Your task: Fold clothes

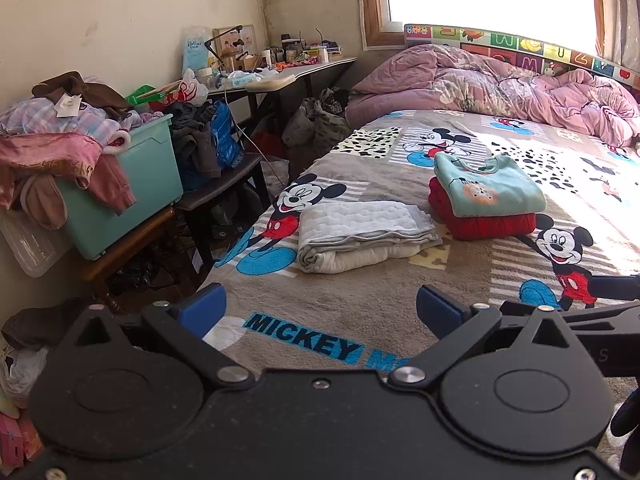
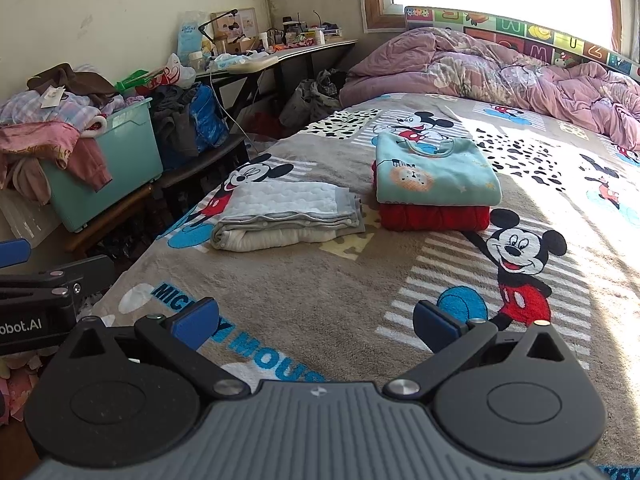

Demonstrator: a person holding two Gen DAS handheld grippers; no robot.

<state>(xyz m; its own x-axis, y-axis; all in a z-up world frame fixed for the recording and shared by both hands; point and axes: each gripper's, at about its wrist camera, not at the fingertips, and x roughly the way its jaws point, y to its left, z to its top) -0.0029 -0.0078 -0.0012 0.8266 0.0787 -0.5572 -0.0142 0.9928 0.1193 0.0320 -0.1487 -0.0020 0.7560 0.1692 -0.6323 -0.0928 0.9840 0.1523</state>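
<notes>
A folded grey-white quilted garment lies on the Mickey Mouse blanket. To its right a folded teal sweatshirt sits on a folded red garment. My left gripper is open and empty, held above the blanket's near edge. My right gripper is open and empty, just right of the left one. Unfolded clothes are heaped in a teal bin at the left.
A crumpled pink duvet lies at the bed's far end under the window. A cluttered desk stands against the back wall. Bags and clothes fill a chair and the floor beside the bed.
</notes>
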